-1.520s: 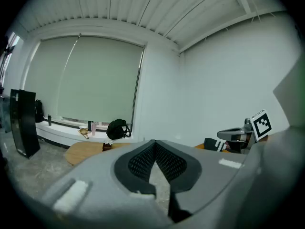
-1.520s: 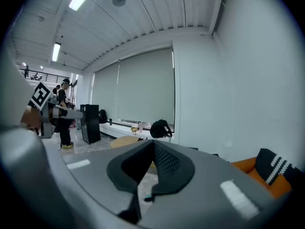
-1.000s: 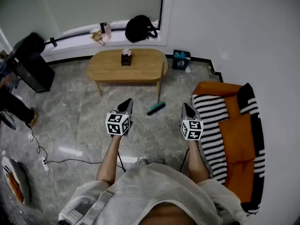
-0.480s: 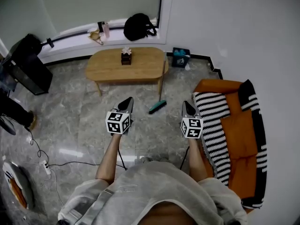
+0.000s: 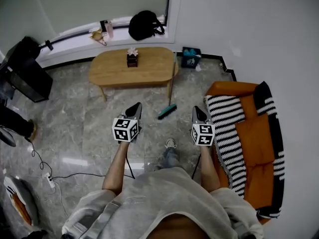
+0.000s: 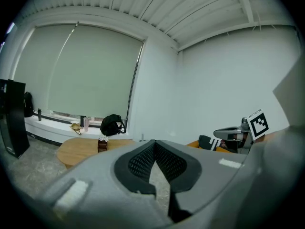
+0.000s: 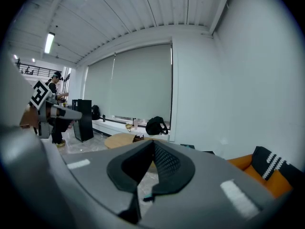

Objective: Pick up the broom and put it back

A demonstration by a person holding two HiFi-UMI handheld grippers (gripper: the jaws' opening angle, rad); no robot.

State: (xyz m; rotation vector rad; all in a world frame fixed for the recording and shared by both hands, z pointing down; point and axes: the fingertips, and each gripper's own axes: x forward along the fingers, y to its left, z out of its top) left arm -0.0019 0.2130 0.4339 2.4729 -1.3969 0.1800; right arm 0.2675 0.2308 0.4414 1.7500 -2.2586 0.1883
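The broom [image 5: 168,111] has a teal head on the grey floor. Its thin handle [image 5: 173,81] leans up against the right end of the wooden table [image 5: 114,73]. My left gripper [image 5: 135,106] hovers left of the broom head, about a hand's width away, and its jaws are shut and empty. My right gripper [image 5: 198,110] hangs to the right of the head, also shut on nothing. Both point forward at the table. In the left gripper view the pads [image 6: 143,159] meet at the tips; in the right gripper view the pads [image 7: 164,163] do too.
An orange sofa [image 5: 254,143] with a striped blanket [image 5: 227,133] stands close on the right. A small brown box [image 5: 131,59] sits on the table, with a teal bin [image 5: 191,58] by the wall. My shoe [image 5: 170,144] is between the grippers. A cable and power strip [image 5: 47,176] lie at the left.
I have stepped forward: my shoe has come into view and both grippers are slightly nearer the broom. The broom has not moved, and both jaws stay shut.
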